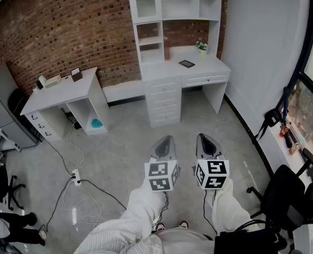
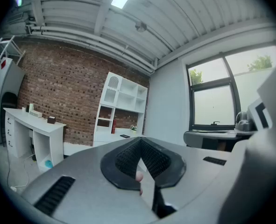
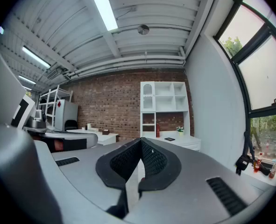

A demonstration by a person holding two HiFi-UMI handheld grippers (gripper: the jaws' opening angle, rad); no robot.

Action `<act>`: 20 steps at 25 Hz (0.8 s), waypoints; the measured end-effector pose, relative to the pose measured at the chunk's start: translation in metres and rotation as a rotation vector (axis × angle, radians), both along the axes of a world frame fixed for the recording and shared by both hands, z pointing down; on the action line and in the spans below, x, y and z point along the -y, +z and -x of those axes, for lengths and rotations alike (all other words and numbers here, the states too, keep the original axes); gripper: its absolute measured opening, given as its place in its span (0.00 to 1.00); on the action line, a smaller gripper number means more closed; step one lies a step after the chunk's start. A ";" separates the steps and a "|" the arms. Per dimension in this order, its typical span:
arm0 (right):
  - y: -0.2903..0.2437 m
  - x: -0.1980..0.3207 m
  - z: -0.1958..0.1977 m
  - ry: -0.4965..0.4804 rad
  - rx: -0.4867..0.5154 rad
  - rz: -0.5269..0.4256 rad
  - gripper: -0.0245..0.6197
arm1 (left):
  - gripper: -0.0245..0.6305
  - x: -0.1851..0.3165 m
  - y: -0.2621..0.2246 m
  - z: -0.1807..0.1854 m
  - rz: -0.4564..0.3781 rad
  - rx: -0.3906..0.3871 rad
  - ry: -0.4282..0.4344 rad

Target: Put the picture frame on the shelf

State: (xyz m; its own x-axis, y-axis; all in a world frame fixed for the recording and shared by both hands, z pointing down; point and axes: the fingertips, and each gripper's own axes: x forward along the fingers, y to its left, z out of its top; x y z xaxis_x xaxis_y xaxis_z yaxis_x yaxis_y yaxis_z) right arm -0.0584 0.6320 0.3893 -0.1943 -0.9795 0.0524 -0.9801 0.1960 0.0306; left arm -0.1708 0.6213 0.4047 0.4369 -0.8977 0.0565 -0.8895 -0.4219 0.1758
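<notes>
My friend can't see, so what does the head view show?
The left gripper and right gripper hover side by side, both shut and empty, over a grey floor. Ahead, a picture frame lies flat on a white desk with shelves above, against a brick wall.

2 grippers (image 1: 164, 140) (image 1: 205, 137), 2 white desks (image 1: 61, 91) (image 1: 169, 67), 1 picture frame (image 1: 186, 63), 1 plant (image 1: 201, 46)
</notes>
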 end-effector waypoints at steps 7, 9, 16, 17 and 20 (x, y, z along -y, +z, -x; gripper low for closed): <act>0.000 0.006 0.016 0.003 -0.014 0.004 0.07 | 0.04 0.007 0.000 0.015 0.001 -0.006 0.012; 0.001 0.008 0.021 0.006 -0.011 -0.002 0.07 | 0.04 0.010 0.001 0.021 -0.001 -0.010 0.018; 0.008 0.019 0.036 0.060 0.048 -0.017 0.08 | 0.04 0.021 0.007 0.048 -0.005 -0.017 0.044; 0.012 0.021 0.036 0.068 0.055 -0.008 0.08 | 0.04 0.023 0.010 0.051 0.003 -0.018 0.045; 0.026 0.030 0.037 0.075 0.073 0.033 0.08 | 0.04 0.030 0.023 0.053 0.036 -0.018 0.058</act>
